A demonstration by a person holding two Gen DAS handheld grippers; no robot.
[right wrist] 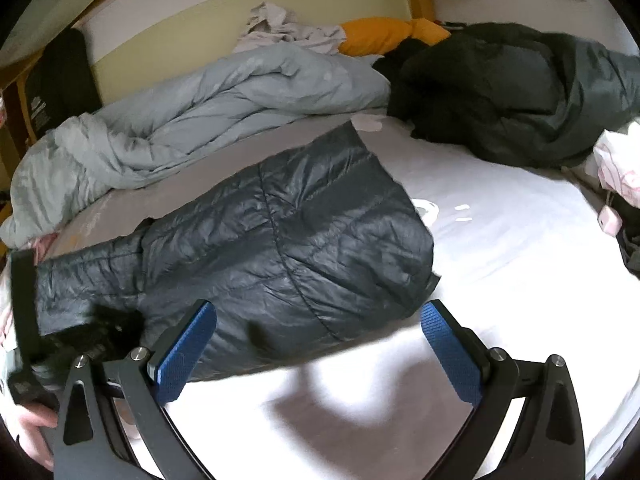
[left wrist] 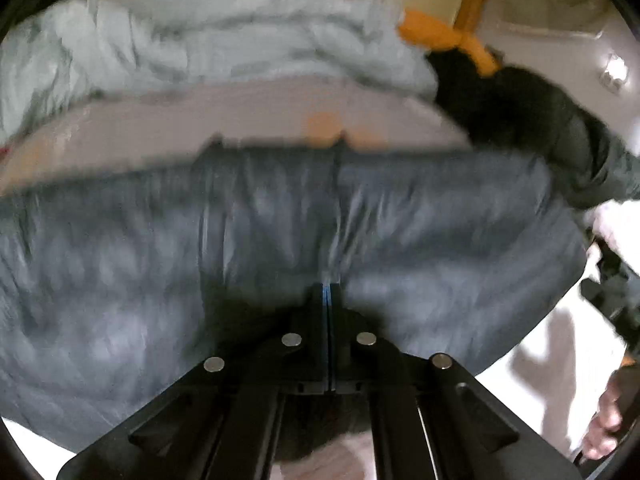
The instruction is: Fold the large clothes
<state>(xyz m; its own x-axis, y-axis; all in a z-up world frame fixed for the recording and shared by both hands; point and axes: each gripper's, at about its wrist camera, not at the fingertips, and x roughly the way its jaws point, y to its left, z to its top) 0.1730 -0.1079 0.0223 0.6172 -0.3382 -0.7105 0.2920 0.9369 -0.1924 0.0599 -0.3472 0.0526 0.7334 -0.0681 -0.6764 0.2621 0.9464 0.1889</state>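
Note:
A dark grey quilted puffer jacket (right wrist: 280,240) lies flat across the white bed sheet (right wrist: 500,272), with its black fur collar (right wrist: 116,326) at the near left. In the left wrist view the jacket (left wrist: 240,240) fills the blurred frame. My left gripper (left wrist: 330,292) is shut on the jacket, and a crease runs up from its tips. My right gripper (right wrist: 320,344) stands open just above the jacket's near edge. Its left pad (right wrist: 184,352) is over the fabric and its right pad (right wrist: 452,352) over bare sheet, with nothing held between them.
A crumpled pale blue duvet (right wrist: 180,128) lies along the far side by the wall. A heap of dark coats (right wrist: 500,92) sits at the far right beside an orange pillow (right wrist: 380,36). A small pink device (right wrist: 610,218) rests near the right edge. A hand (right wrist: 34,432) shows at bottom left.

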